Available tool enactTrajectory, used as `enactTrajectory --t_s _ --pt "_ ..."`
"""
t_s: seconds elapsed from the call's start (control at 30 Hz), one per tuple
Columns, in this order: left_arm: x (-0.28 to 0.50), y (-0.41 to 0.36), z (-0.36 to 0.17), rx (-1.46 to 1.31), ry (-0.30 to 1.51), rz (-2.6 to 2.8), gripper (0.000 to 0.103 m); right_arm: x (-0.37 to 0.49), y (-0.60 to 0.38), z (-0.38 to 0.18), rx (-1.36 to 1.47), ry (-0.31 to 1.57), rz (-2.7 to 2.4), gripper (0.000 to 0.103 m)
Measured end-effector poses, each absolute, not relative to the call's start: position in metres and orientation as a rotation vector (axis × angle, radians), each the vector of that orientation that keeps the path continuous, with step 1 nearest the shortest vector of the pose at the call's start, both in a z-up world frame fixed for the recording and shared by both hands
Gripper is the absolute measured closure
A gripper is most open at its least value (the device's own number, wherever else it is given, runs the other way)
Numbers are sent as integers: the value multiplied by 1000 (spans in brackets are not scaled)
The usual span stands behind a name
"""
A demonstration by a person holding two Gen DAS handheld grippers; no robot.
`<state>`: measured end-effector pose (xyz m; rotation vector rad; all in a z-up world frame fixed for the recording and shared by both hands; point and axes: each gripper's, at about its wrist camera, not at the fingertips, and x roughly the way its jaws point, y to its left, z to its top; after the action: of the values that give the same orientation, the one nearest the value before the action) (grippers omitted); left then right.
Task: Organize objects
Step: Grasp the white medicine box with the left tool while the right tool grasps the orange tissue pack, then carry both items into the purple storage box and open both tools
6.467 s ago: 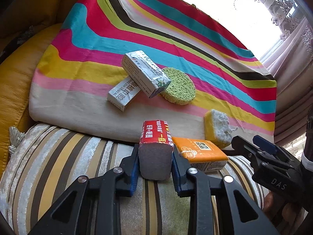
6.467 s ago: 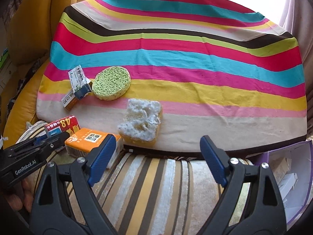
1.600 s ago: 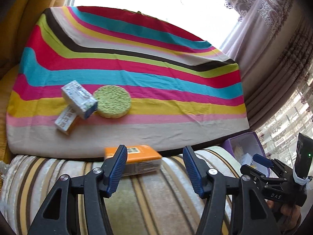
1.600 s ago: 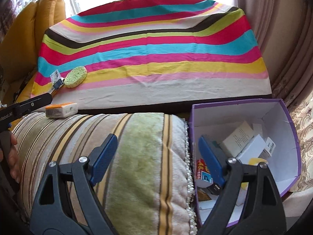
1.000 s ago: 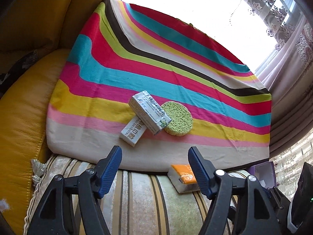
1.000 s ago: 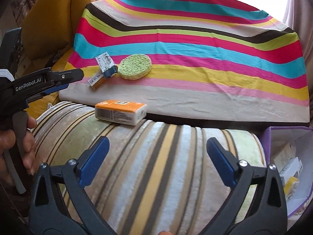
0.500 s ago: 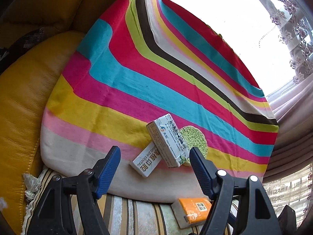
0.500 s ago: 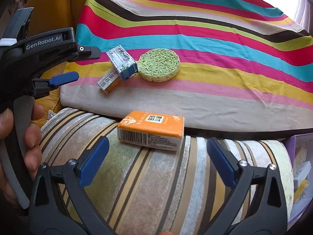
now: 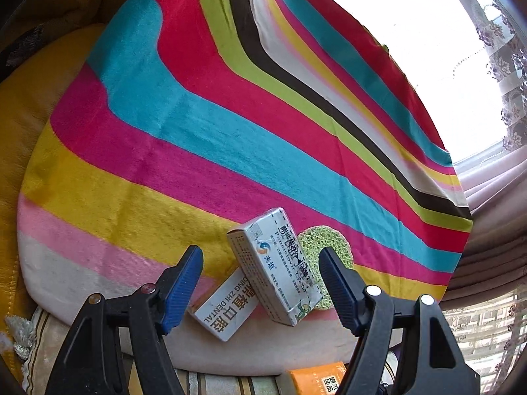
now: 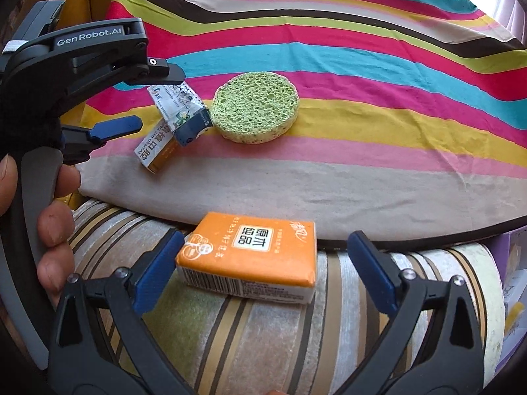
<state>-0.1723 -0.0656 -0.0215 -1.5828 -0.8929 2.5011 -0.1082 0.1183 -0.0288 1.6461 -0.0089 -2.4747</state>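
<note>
My left gripper (image 9: pixel 260 283) is open, its jaws on either side of a silver-white box (image 9: pixel 275 265) that leans on a white dental box (image 9: pixel 224 309). A round green sponge (image 9: pixel 324 250) lies just behind them on the striped cloth. In the right wrist view the left gripper (image 10: pixel 154 95) sits over the same boxes (image 10: pixel 179 112) beside the sponge (image 10: pixel 255 107). My right gripper (image 10: pixel 263 270) is open around an orange tissue pack (image 10: pixel 253 253) on the striped cushion; neither blue pad touches it.
A rainbow-striped cloth (image 9: pixel 184 138) covers the seat. A yellow leather sofa (image 9: pixel 19 108) is at the left. A striped velvet cushion (image 10: pixel 263 335) is in front. A purple box edge (image 10: pixel 513 263) shows at the right. Curtains (image 9: pixel 494 204) hang at the right.
Both grippers moved forward and down. The left one closed in on the silver-white box. The right one closed in on the orange pack, which now lies between its jaws.
</note>
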Motion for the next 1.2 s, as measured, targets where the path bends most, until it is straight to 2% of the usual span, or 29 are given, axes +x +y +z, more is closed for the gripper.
enactTrajectory --t_s 0.07,0.1,0.33,0.5,0.63,1.2 --pt "-174 -61 -23 -1571 -852 2508 38 -108 117 -30 1648 -2 -2461 19" --pt "-174 -59 -24 -1566 -840 2505 49 -107 116 -31 1652 5 -2456 21" --pt "-168 -61 -13 -1482 -805 2554 66 -102 119 -25 1609 -19 -2472 24" --pt "-167 -57 -12 -1477 -775 2553 68 -99 128 -17 1587 -7 -2518 24" --pt "-162 -49 -4 -1449 -751 2552 73 -95 140 -10 1570 -4 -2561 24" --pt "-137 7 27 -1344 -620 2528 74 -80 199 14 1503 -11 -2708 24"
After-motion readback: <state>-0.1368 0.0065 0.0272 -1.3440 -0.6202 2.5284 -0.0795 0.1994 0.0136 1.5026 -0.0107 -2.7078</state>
